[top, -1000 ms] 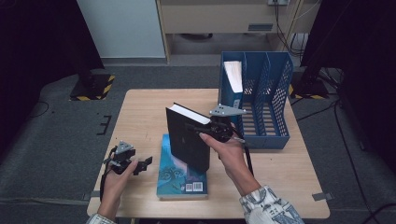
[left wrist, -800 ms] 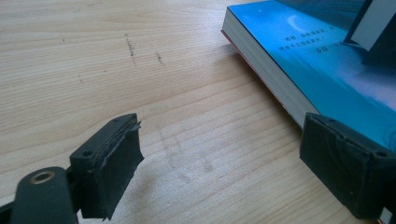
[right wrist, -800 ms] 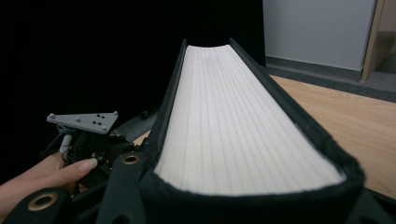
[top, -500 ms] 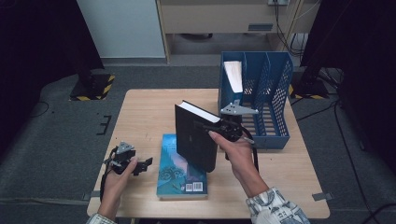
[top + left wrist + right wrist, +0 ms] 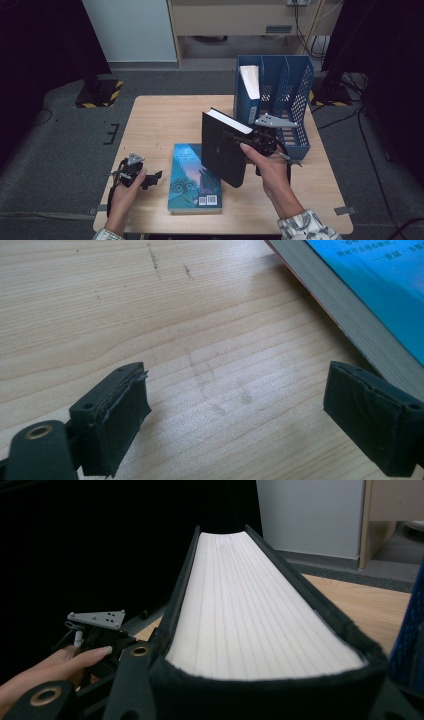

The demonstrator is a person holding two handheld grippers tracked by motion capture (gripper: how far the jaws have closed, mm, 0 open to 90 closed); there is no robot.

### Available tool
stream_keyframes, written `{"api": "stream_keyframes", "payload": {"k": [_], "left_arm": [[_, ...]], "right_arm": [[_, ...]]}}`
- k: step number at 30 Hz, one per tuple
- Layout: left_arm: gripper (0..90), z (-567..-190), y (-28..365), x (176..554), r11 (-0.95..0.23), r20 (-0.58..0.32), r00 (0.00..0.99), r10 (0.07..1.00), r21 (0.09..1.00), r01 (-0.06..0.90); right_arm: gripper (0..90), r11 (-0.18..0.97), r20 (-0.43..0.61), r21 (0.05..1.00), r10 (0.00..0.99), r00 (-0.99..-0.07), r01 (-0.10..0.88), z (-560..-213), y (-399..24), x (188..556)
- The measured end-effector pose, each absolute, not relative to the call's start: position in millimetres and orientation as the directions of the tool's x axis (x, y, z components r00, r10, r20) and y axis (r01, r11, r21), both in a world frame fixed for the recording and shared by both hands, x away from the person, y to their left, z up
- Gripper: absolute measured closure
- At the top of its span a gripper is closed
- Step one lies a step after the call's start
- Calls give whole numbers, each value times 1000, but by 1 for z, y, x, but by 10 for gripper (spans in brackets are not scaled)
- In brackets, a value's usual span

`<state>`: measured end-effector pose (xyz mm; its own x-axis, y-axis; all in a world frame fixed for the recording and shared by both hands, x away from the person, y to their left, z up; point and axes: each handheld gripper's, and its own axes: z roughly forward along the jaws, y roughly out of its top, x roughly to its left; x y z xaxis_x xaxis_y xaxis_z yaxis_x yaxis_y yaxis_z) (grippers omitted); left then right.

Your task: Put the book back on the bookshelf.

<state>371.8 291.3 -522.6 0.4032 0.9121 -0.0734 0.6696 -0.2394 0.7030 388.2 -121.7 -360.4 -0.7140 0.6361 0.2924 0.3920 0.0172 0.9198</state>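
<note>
High view: a black hardcover book (image 5: 222, 155) held upright above the table, on its way to the file rack.

The right gripper (image 5: 250, 142) clamps the book across its thickness, page edges (image 5: 260, 610) facing up, clear of the wooden table (image 5: 165, 120) and just in front of the blue file rack (image 5: 295, 100), whose left slot already holds a blue book (image 5: 248, 95). Likely next: carry it over a free slot, keep it vertical, and lower it between the dividers. The left gripper (image 5: 240, 425) rests near the table's front-left with jaws spread wide and nothing between them, just beside the teal paperback (image 5: 192, 177) lying flat.
</note>
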Motion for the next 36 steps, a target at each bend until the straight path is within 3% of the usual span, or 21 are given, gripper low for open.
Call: {"api": "stream_keyframes", "payload": {"k": [36], "left_arm": [[55,-531,287,372,-257,-63,411,909,691,676]], "right_arm": [[529,-22,301,911,717,-629,411,-371,-217,331]]}}
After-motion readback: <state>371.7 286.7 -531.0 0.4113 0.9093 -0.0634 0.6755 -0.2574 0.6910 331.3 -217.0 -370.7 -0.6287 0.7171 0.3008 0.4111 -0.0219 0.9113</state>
